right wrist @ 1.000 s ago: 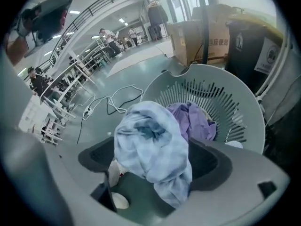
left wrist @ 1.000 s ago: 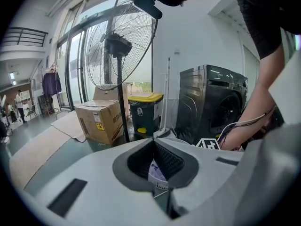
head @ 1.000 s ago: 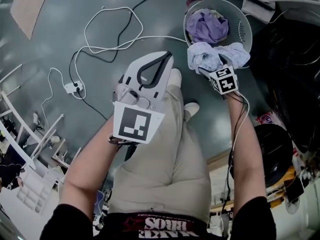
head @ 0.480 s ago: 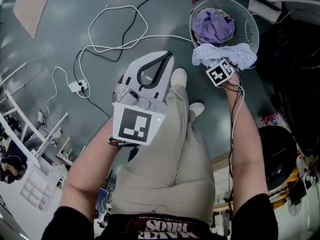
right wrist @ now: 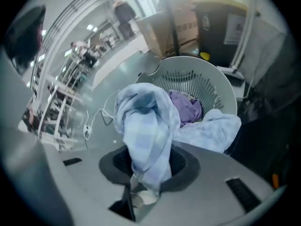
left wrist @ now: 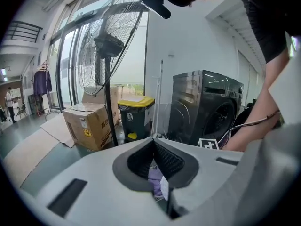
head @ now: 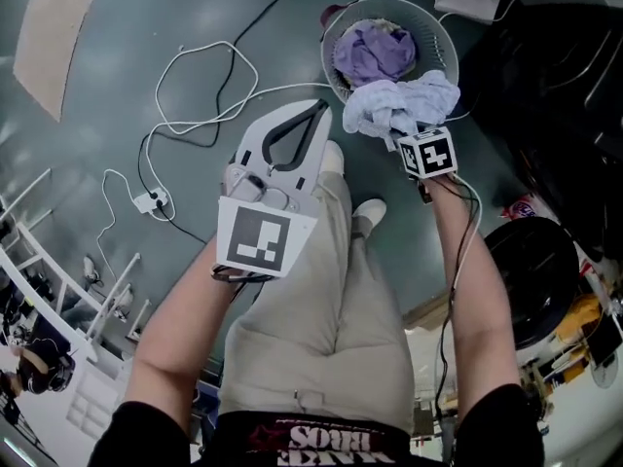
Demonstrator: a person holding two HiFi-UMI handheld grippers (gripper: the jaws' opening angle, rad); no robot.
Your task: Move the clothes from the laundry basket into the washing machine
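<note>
A round white laundry basket (head: 444,39) stands on the grey floor with a purple garment (head: 373,53) inside. My right gripper (head: 405,130) hangs at the basket's near rim, shut on a pale blue checked cloth (head: 394,103) that bunches above the rim. In the right gripper view the cloth (right wrist: 146,126) rises out of the jaws of that gripper (right wrist: 148,166), with the basket (right wrist: 221,86) behind; the jaws have just been closing on it. My left gripper (head: 319,107) is shut and holds nothing. The dark washing machine (left wrist: 207,105) shows in the left gripper view.
A white cable (head: 195,76) loops over the floor to a plug block (head: 151,200). The person's legs and shoes (head: 365,212) lie between the grippers. A standing fan (left wrist: 110,41), a cardboard box (left wrist: 89,121) and a yellow-lidded bin (left wrist: 135,114) stand left of the machine.
The right gripper has come up from the basket's rim with the pale blue cloth, which now bunches higher. The left gripper has hardly shifted.
</note>
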